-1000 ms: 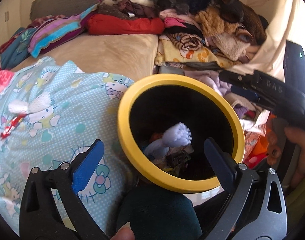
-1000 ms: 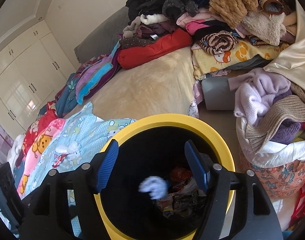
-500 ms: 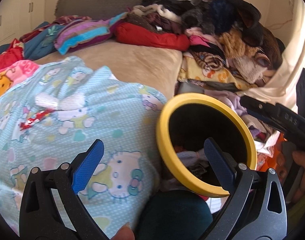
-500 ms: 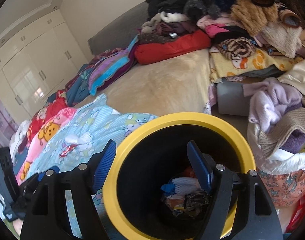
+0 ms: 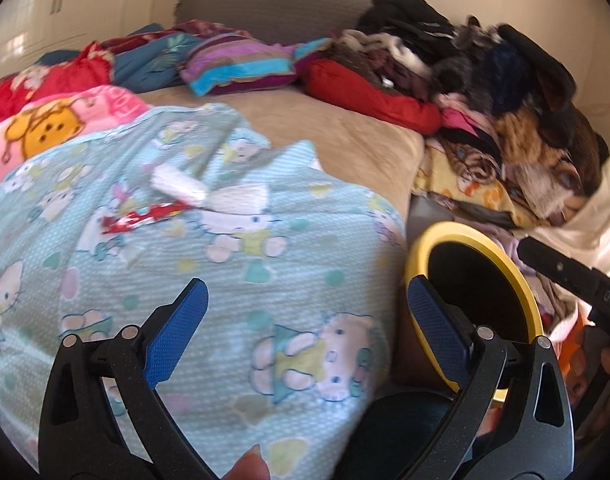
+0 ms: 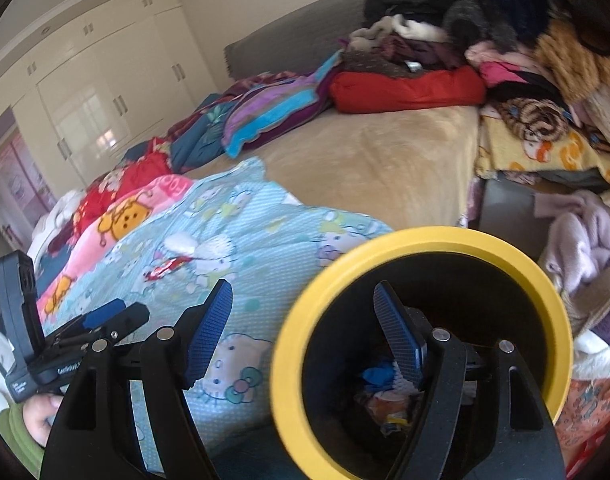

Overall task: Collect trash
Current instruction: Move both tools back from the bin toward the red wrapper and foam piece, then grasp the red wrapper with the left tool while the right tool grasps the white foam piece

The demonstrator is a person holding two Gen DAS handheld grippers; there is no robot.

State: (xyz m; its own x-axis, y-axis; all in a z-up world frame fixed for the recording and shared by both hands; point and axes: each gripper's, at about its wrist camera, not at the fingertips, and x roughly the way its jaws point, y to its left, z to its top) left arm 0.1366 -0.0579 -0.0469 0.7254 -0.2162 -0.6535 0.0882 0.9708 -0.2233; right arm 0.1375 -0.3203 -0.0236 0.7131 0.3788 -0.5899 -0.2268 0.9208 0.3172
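A black bin with a yellow rim (image 6: 425,240) (image 5: 517,276) stands beside the bed, with crumpled trash (image 6: 385,396) at its bottom. On the light blue cartoon blanket (image 5: 233,272) (image 6: 265,224) lie a white tissue (image 5: 181,186) (image 6: 183,243), a second white wad (image 5: 241,198) (image 6: 215,249) and a red wrapper (image 5: 143,216) (image 6: 165,267). My left gripper (image 5: 305,324) hangs open over the blanket, nothing between its blue pads. My right gripper (image 6: 305,336) is open and empty, straddling the bin's near rim. Each gripper shows at the edge of the other's view.
A tall pile of clothes (image 5: 485,92) (image 6: 505,40) fills the bed's far right. Folded blankets and a red bundle (image 5: 369,92) line the headboard. A basket of laundry (image 6: 593,264) sits right of the bin. White wardrobes (image 6: 85,92) stand at the left wall.
A white wad dropped from between my right jaws into the bin. Both grippers then swung left, away from the bin and toward the blue blanket, rolling as they went.
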